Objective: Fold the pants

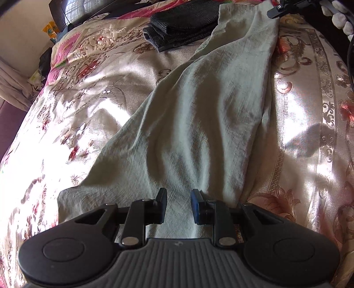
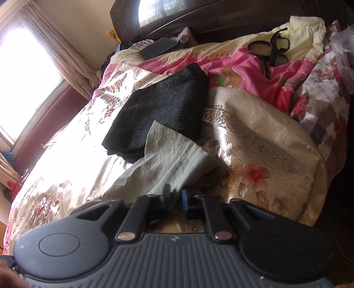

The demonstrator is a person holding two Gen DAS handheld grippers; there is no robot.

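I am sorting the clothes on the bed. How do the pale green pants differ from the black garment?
The pale green pants lie spread out long and wrinkled; the black garment is folded into a compact stack. The pants' end overlaps the black garment's edge. Both rest on the flowered bedspread.

Pale green pants (image 1: 199, 115) spread lengthwise across a shiny floral bedspread (image 1: 73, 106), creased and partly sunlit, running from the near edge up to the far right. Left claw (image 1: 178, 207) hovering low over the near end of the cloth, jaws parted with fabric visible in the gap, pads seemingly clear of it. Folded dark garments (image 1: 183, 28) stacked at the far end, touching the pants' upper edge. Right claw (image 1: 276, 11) tip at the top right corner, possibly pinching the cloth's far end.
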